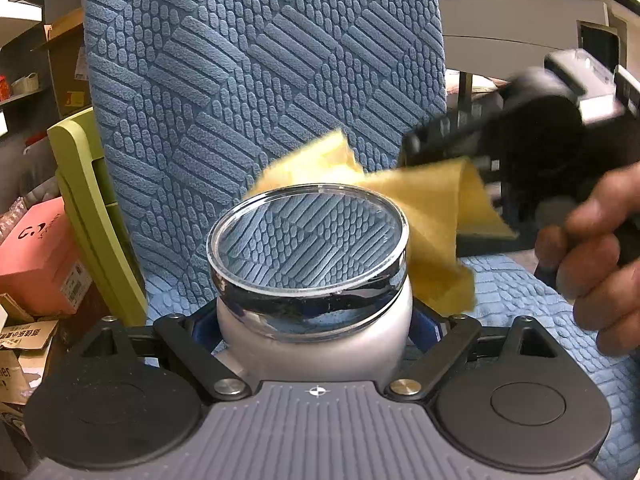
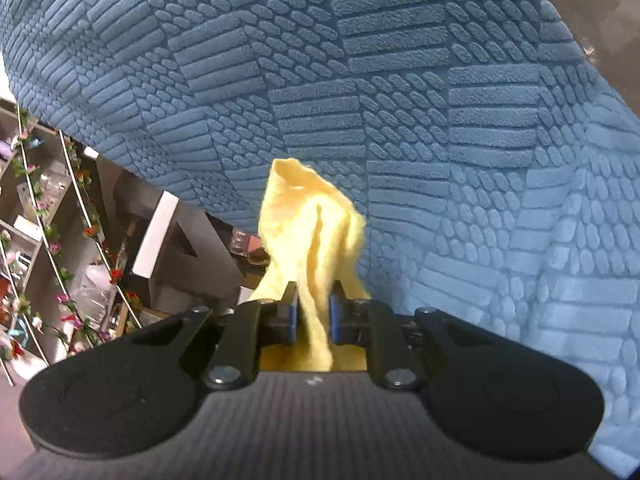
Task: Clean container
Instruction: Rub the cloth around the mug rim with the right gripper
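In the left wrist view my left gripper [image 1: 316, 320] is shut on a white jar-like container [image 1: 316, 340] with a chrome band and a clear round lid [image 1: 310, 236], held upright above a blue seat. The right gripper [image 1: 416, 148] comes in from the right, blurred, holding a yellow cloth [image 1: 424, 208] that hangs just behind and right of the lid's rim. In the right wrist view my right gripper [image 2: 313, 314] is shut on the yellow cloth [image 2: 312, 224], which sticks up between its blue pads [image 2: 334, 316]. The container is not seen in that view.
A blue textured chair cover [image 1: 256, 72] fills the background in both views. A green chair frame [image 1: 88, 208], a pink box [image 1: 40, 256] and cardboard sit at the left. Shelves with artificial flowers [image 2: 48, 240] stand left in the right wrist view.
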Available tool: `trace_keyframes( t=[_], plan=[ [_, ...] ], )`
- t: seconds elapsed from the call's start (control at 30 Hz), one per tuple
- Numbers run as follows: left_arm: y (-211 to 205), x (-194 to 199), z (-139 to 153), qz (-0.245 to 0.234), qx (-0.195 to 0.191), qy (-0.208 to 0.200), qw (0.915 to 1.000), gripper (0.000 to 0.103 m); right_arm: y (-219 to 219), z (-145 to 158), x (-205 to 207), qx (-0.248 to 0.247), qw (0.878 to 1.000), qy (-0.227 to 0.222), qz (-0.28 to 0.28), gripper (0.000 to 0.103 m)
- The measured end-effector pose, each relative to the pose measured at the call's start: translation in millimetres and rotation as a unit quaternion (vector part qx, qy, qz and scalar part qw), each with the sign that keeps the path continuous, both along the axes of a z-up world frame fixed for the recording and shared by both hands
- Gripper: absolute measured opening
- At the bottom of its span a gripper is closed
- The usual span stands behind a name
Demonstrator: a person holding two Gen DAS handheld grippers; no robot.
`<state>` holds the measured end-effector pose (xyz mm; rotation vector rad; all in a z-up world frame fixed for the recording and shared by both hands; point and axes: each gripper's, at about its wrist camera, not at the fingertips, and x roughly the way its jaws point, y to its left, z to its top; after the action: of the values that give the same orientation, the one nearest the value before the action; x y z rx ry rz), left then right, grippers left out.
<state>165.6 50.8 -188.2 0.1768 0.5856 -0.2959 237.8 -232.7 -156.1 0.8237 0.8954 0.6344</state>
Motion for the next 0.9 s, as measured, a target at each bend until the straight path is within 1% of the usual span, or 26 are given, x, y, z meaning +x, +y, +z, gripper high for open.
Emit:
trace_keyframes(
  t=[0.03,0.07,0.1,0.17,0.23,0.33,0.4,0.5,0.57,0.6,0.63,0.73,0.8,0.9],
  plan=[
    [-0.2,6.5,0.3,0.000,0.000,0.001,1.0000,0.091,-0.4,-5.0,-0.5,-0.006,1.000,0.009,-0.004,0.016],
    [-2.0,28.0,0.9,-0.001,0.000,0.003,1.0000,0.091,0.1,-11.2,0.5,-0.018,1.000,0.023,-0.007,0.016],
    [-2.4,30.8,0.9,-0.002,0.001,0.003,1.0000,0.091,0.6,-17.1,1.4,-0.029,0.999,0.037,-0.010,0.016],
    [-3.0,31.8,0.5,-0.003,0.003,0.003,1.0000,0.091,0.4,-18.9,0.7,-0.035,0.999,0.039,-0.012,0.016],
    [-3.0,32.4,0.3,-0.002,0.003,0.004,1.0000,0.091,3.5,-9.9,0.6,-0.030,0.999,0.024,-0.010,0.016],
    [-3.2,32.7,0.9,-0.002,0.003,0.004,1.0000,0.091,1.2,0.3,-1.1,0.018,1.000,0.000,-0.006,0.016],
    [-3.8,31.1,1.9,-0.001,0.004,0.004,1.0000,0.091,4.7,-1.4,-0.5,0.003,1.000,0.003,-0.005,0.016],
    [-5.4,31.9,2.8,0.000,0.004,0.003,1.0000,0.091,5.6,-12.1,1.8,-0.037,0.999,0.033,-0.008,0.016],
    [-6.8,38.5,4.5,0.001,0.006,0.003,1.0000,0.092,2.5,-16.0,2.9,-0.046,0.998,0.045,-0.010,0.015],
    [1.6,46.0,4.9,0.002,0.007,0.002,1.0000,0.092,2.2,-14.0,3.0,-0.042,0.998,0.048,-0.012,0.016],
    [0.0,45.5,5.5,0.003,0.007,0.003,1.0000,0.092,2.2,-8.7,2.8,-0.037,0.998,0.045,-0.012,0.016],
    [-5.4,42.6,7.5,0.008,0.006,0.005,0.9999,0.092,-0.8,6.3,0.4,-0.003,1.000,0.022,-0.007,0.016],
    [-9.3,40.4,7.8,0.011,0.007,0.005,0.9999,0.092,-2.1,6.0,-1.5,-0.014,1.000,0.022,-0.009,0.015],
    [-14.9,36.9,8.5,0.015,0.007,0.007,0.9998,0.092,-6.9,-12.6,-2.8,-0.057,0.997,0.054,-0.016,0.015]
  ],
)
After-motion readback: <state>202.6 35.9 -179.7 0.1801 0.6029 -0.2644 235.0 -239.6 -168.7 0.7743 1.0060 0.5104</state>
